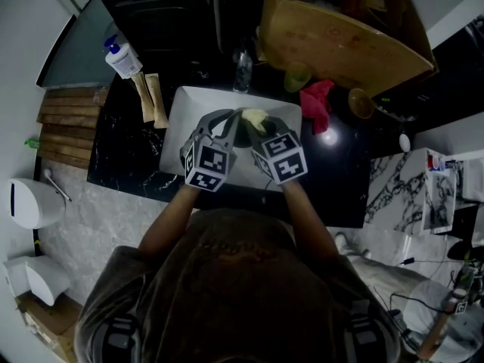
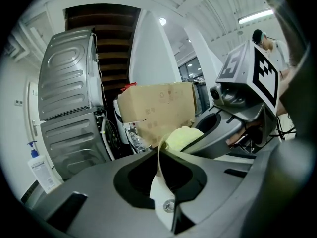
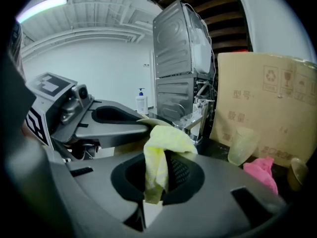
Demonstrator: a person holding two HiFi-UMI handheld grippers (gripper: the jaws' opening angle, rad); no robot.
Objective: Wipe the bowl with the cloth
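Surface: black counter (image 1: 128, 157), white sink (image 1: 178, 127) | left gripper (image 2: 166, 182): clamped on bowl (image 2: 160, 192) rim | right gripper (image 3: 154, 185): gripping cloth (image 3: 161, 143), which sits between the jaws

A black stone counter (image 1: 125, 169) carries a white sink (image 1: 175, 127) at its middle; from the sink, a soap bottle (image 1: 121, 57) stands at ten o'clock, two brown packets (image 1: 150, 97) beside it; a cardboard box (image 1: 340, 44) and green cup (image 1: 296, 78) sit at one o'clock; a pink rag (image 1: 318, 103) and wooden spoon (image 1: 361, 103) lie at two.
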